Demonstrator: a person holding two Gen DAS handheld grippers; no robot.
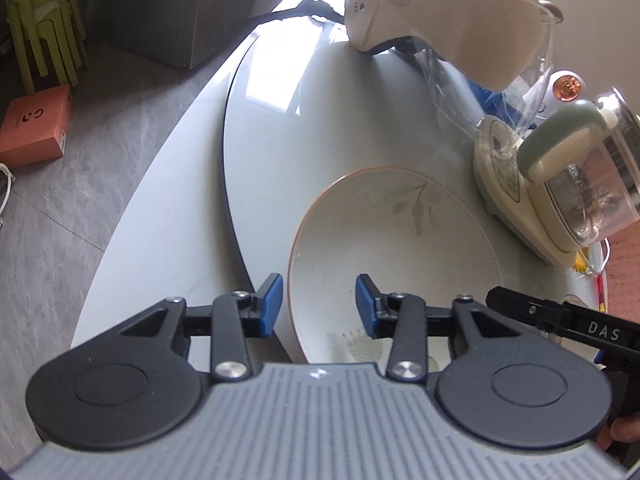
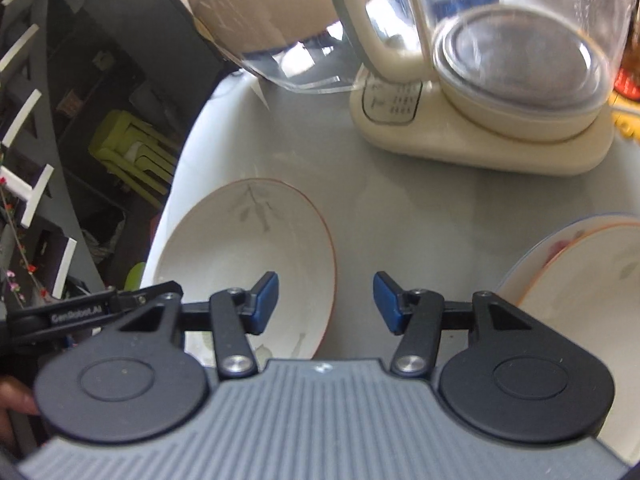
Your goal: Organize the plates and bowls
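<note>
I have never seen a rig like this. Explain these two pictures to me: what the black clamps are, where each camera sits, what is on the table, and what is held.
There is no robot. A person holds a two-finger clamp in each hand, and a fisheye camera on each looks forward along its blue-tipped fingers. One picture is from the left gripper, the other from the right gripper. Both are open and hold nothing. On the round glass table lies a plate with a leaf pattern, just ahead of both grippers. Behind it stands a glass kettle on a cream base. At the right, two more stacked plates wait.
</note>
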